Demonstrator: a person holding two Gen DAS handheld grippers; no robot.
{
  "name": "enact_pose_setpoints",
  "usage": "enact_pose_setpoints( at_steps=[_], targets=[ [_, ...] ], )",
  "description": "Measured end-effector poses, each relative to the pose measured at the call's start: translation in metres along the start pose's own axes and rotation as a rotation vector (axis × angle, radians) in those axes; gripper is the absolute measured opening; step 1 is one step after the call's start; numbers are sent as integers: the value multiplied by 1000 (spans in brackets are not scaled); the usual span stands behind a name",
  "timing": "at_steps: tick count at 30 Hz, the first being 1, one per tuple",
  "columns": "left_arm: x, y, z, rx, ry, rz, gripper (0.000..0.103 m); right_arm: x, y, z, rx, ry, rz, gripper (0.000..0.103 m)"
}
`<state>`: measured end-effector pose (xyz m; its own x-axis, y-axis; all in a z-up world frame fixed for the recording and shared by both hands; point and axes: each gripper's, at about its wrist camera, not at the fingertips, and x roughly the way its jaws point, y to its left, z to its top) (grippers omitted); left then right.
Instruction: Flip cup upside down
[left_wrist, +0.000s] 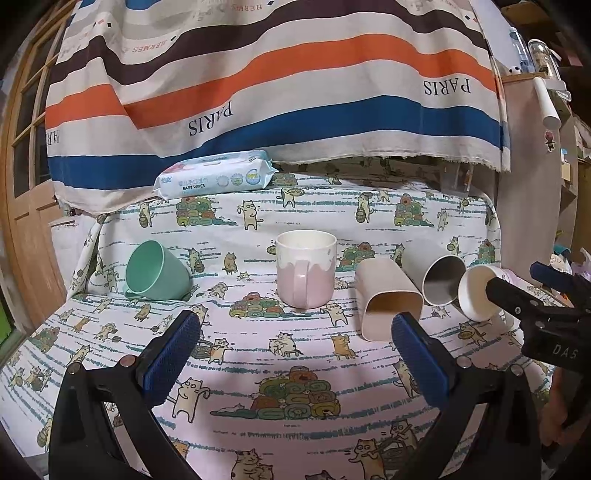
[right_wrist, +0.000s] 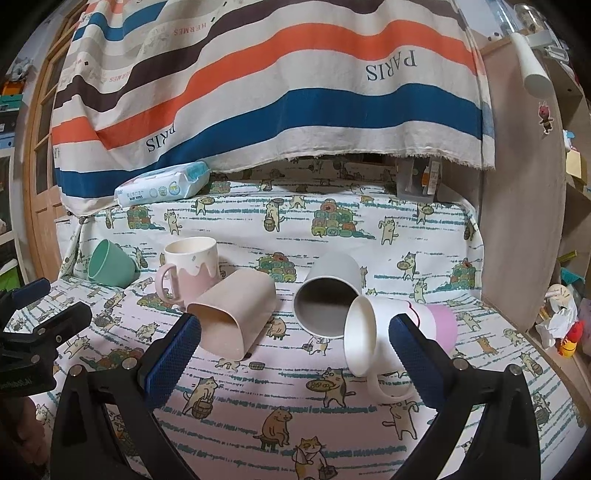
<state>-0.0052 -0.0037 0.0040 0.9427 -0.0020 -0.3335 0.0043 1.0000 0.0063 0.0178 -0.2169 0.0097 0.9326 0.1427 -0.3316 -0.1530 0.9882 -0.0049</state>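
Several cups sit on a cat-print cloth. A pink-and-white mug (left_wrist: 306, 268) (right_wrist: 190, 273) stands upright. A green cup (left_wrist: 155, 271) (right_wrist: 110, 263), a beige squarish cup (left_wrist: 389, 300) (right_wrist: 232, 312), a grey cup (left_wrist: 437, 271) (right_wrist: 327, 295) and a white-and-lilac mug (left_wrist: 480, 291) (right_wrist: 384, 332) lie on their sides. My left gripper (left_wrist: 295, 343) is open and empty, in front of the upright mug. My right gripper (right_wrist: 295, 343) is open and empty, near the lying white mug; it also shows in the left wrist view (left_wrist: 524, 291).
A pack of baby wipes (left_wrist: 216, 176) (right_wrist: 162, 184) lies at the back left under a hanging striped cloth (left_wrist: 277, 81). A wooden door (left_wrist: 26, 206) is at the left. A shelf panel (right_wrist: 524, 206) with clutter stands at the right.
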Motion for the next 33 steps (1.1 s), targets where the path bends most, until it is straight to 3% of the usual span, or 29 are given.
enact_pose_setpoints(
  at_steps=[11,16,19,23,33],
  targets=[
    [2,0,-1,6,-8,-3,103,-7,6,-2,-27,-35,1,103],
    [6,2,-1,-3,18,-3,103,-2,7,-2,-31,-8,2,103],
    [0,3,-3,-7,-7,7,103,-1,6,-2,-28,-2,9,103],
    [1,2,-2,5,-5,-47,103,10,5,-2,-20,48,8,103],
    [3,2,-2,-1,-26,-35,103,21,-19,-4,102,105,10,103]
  ],
)
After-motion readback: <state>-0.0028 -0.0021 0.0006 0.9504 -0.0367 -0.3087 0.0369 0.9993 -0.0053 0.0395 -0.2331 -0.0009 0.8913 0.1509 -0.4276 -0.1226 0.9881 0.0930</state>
